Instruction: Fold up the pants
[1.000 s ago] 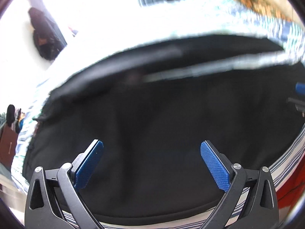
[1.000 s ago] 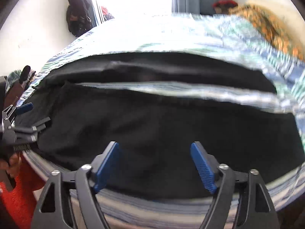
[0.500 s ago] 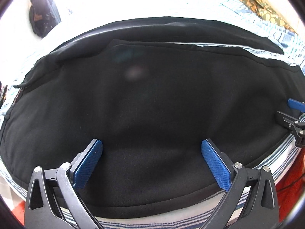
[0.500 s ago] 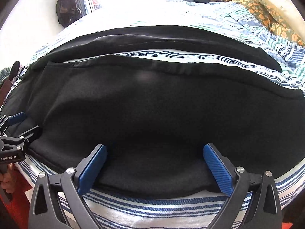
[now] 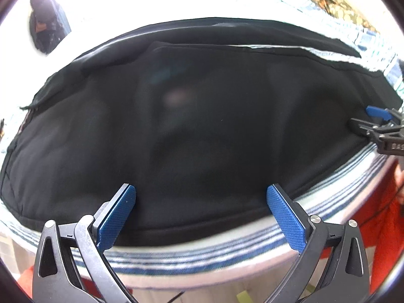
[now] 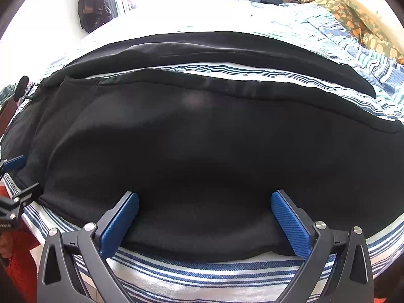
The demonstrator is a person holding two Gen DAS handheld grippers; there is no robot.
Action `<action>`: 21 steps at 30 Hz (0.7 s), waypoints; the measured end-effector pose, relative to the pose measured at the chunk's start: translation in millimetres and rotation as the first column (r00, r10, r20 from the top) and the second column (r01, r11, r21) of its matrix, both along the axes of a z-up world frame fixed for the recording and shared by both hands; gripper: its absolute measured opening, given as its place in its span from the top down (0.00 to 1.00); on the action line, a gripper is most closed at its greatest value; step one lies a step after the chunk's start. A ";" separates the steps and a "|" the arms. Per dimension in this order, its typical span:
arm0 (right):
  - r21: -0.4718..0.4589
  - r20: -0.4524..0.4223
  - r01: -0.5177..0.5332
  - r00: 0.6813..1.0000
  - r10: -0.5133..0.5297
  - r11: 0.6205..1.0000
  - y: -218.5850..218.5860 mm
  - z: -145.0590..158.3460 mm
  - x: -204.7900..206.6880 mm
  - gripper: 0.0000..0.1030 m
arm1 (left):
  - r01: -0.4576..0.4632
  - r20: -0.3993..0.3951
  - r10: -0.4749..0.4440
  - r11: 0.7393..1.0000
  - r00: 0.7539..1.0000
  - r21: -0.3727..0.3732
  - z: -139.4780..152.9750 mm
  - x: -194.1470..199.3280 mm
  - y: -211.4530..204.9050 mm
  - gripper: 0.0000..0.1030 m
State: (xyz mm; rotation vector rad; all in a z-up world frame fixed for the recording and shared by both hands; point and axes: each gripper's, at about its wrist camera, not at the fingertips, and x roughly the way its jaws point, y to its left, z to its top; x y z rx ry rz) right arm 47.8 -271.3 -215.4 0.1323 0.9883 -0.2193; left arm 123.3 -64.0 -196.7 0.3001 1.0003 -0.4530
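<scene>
Black pants (image 5: 202, 126) lie spread flat on a striped bed, the two legs (image 6: 202, 139) side by side with a sliver of sheet showing between them. My left gripper (image 5: 200, 189) hovers open over the near edge of the pants, nothing between its blue pads. My right gripper (image 6: 204, 195) is open wide, its pads astride the near edge of the cloth without pressing on it. At the right rim of the left wrist view the right gripper (image 5: 378, 123) shows again. The right wrist view catches the left gripper (image 6: 15, 176) at its left rim.
The blue-and-white striped sheet (image 6: 202, 277) ends at the bed's near edge, just below the pants. An orange-patterned blanket (image 6: 353, 17) lies at the far right of the bed. A dark bag (image 6: 93, 10) hangs on the far wall. A person's orange clothing (image 5: 386, 227) stands beside the bed.
Both grippers have sunk closer to the pants' near edge. The right gripper's jaws have widened. The left wrist view has swung down, so the bed's near edge now shows.
</scene>
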 end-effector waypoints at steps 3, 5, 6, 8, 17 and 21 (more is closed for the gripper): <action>0.002 -0.001 0.004 1.000 -0.004 1.000 3.2 2.9 3.8 0.00 | -0.119 -0.033 0.116 0.986 0.993 -0.119 22.2 7.0 32.8 0.01; 0.002 0.001 0.003 1.000 -0.003 1.000 2.2 2.5 2.7 0.00 | -0.180 0.024 0.188 0.963 0.982 -0.199 39.2 14.8 57.6 0.01; 0.001 0.001 0.004 1.000 -0.004 1.000 1.6 2.5 2.3 0.00 | -0.223 0.074 0.238 0.960 0.968 -0.169 42.8 22.7 69.9 0.01; 0.000 -0.001 0.005 1.000 -0.005 1.000 0.3 3.1 2.1 0.00 | -0.310 0.118 0.314 0.949 0.942 -0.055 32.9 31.9 88.9 0.01; 0.001 -0.012 0.010 1.000 -0.010 1.000 -2.4 5.8 2.7 0.00 | -0.404 0.060 0.402 0.915 0.914 0.017 0.0 49.8 124.1 0.00; 0.004 -0.018 0.007 1.000 -0.007 1.000 -4.0 6.2 3.5 0.00 | -0.406 0.052 0.405 0.914 0.913 0.008 -3.0 41.2 130.7 0.00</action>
